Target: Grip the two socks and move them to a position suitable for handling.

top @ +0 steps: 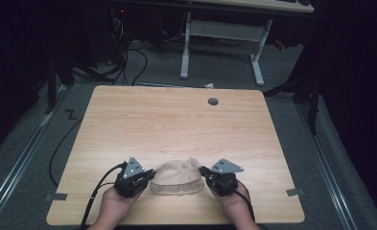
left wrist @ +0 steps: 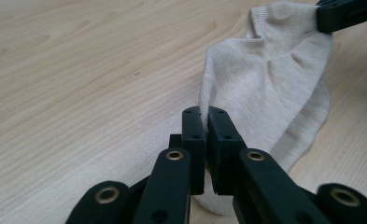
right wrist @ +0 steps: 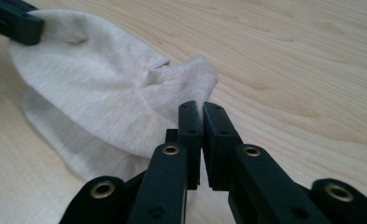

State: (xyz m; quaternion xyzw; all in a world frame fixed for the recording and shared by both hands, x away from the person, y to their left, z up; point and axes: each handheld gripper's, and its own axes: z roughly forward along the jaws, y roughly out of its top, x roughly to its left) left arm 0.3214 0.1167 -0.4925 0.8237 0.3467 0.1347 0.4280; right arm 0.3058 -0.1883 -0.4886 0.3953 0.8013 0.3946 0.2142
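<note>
A cream ankle sock (top: 177,177) lies stretched sideways on the wooden table (top: 176,120) near its front edge. My left gripper (top: 151,173) is shut on the sock's left end; in the left gripper view the knit fabric (left wrist: 270,79) is pinched between the black jaws (left wrist: 204,112). My right gripper (top: 203,170) is shut on the sock's right end, and in the right gripper view the cloth (right wrist: 111,93) runs into its closed jaws (right wrist: 202,106). Each gripper view shows the other gripper's tip holding the far end (left wrist: 344,14) (right wrist: 13,21).
A grey cable grommet (top: 213,101) sits in the table's far right part. Beyond the table are a white desk frame (top: 224,43) and cables on the floor (top: 128,57). Tape marks lie at the front corners (top: 55,197).
</note>
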